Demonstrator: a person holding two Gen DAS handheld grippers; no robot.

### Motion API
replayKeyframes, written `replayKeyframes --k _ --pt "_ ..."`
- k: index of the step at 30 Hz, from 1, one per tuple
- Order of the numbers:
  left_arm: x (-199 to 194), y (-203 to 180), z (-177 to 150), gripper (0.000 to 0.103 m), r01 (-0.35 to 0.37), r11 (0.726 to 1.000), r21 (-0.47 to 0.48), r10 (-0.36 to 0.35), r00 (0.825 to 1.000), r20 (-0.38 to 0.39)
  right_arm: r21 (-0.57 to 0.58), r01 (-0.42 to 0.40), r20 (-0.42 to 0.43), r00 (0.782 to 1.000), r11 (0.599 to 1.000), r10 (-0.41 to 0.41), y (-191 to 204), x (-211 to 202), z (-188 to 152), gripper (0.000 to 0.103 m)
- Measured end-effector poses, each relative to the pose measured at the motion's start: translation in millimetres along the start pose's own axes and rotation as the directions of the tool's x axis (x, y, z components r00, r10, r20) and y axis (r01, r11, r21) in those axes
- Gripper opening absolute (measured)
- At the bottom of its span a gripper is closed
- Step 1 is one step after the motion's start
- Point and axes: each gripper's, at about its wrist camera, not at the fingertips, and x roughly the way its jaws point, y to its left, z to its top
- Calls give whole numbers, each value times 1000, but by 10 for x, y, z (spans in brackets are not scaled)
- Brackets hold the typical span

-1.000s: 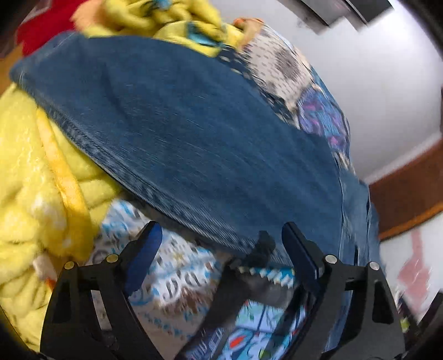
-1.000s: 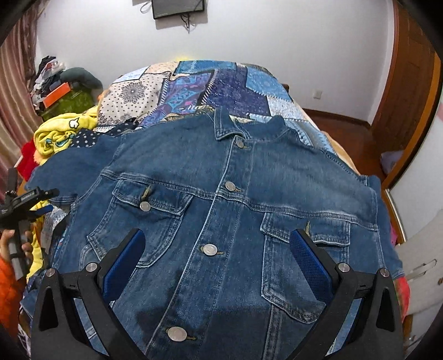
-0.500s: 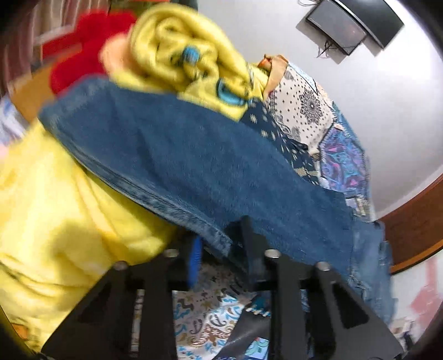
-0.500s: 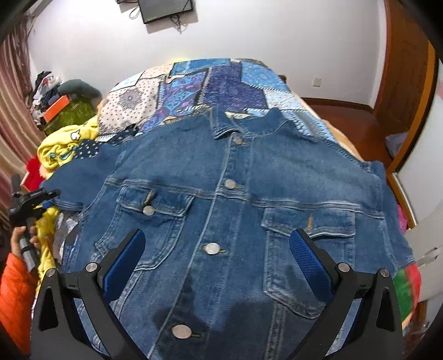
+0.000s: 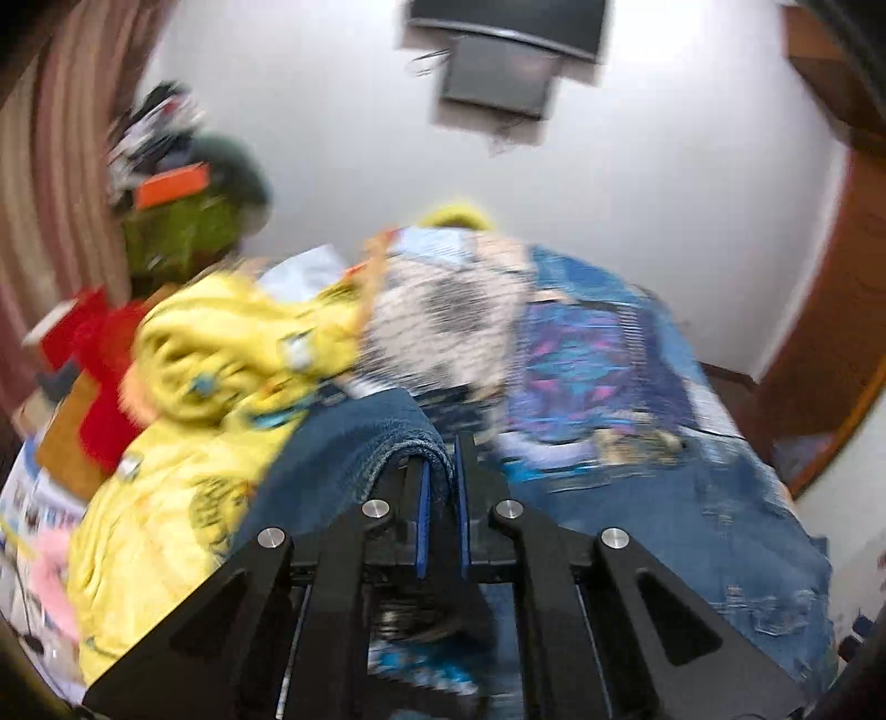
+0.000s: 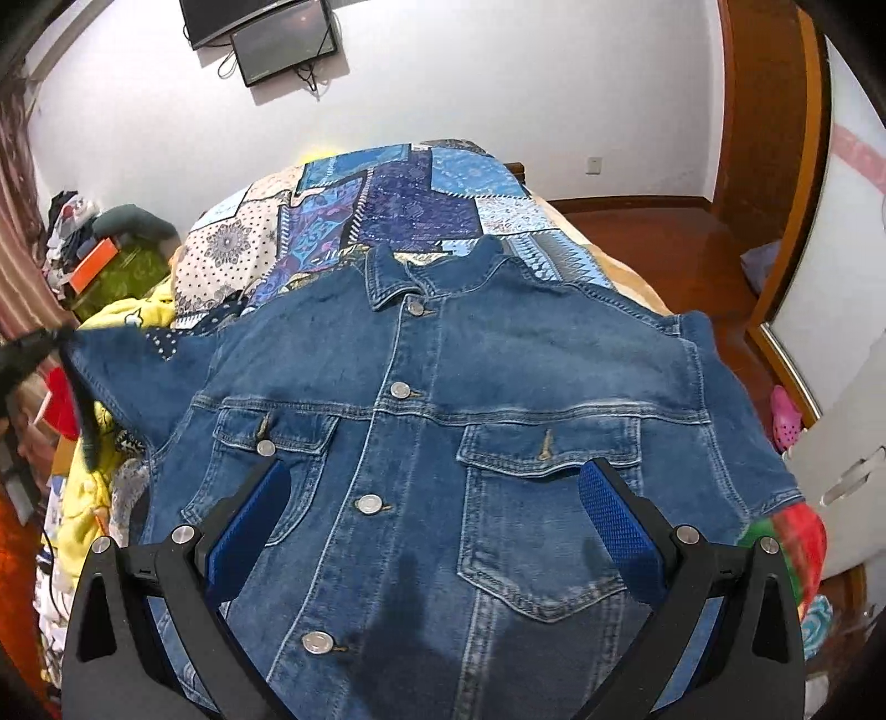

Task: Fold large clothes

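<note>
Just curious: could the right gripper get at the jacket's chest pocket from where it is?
Probably yes. The right gripper hangs open above the denim jacket, nothing lying over the chest pocket between its jaws.

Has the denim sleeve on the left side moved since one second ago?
Yes. The sleeve, clamped by the left hand-held gripper, has risen off the yellow garment toward the wall screen.
</note>
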Motion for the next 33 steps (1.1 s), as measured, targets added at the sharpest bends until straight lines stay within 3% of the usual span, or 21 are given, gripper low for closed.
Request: replayKeyframes --k 4,7,10,13,16,21,24,25,28,29,33 --pt "-11 -756 -42 7 91 987 129 -90 996 -15 5 5 16 1000 1000 -5 -108 -66 3 103" --pt "48 -1352 -281 6 189 955 230 -175 981 -81 7 6 14 1000 1000 -6 -209 -115 -12 103" --pt "122 -1805 -576 6 238 917 320 -199 968 -150 19 -1 12 1000 1000 1 -326 -163 -39 103" --pt "277 -2210 -996 6 326 871 369 -228 931 -284 38 -19 9 1000 999 19 -421 -204 -58 103" --pt "433 -2418 -1360 6 338 852 399 -188 910 -369 55 -45 6 999 997 44 -502 -247 -80 103" --pt "637 -2447 -1677 6 380 855 353 -180 856 -484 54 -44 16 999 998 43 -565 -311 -108 103" --pt "694 -2290 -1707 6 412 872 263 -217 809 -547 43 -40 18 999 998 40 -590 -336 -129 103" --pt "677 -2231 -1691 11 421 879 224 -238 794 -559 41 -38 18 999 998 38 -589 -338 -132 103" --pt "604 -2061 -1627 32 413 895 169 -259 789 -558 36 -34 12 999 999 33 -579 -325 -136 103" --pt "548 -1985 -1566 41 409 899 154 -268 795 -544 36 -34 13 999 999 34 -572 -319 -138 103" --pt "314 -1738 -1338 61 389 915 106 -300 832 -467 40 -41 10 999 998 41 -564 -306 -154 103"
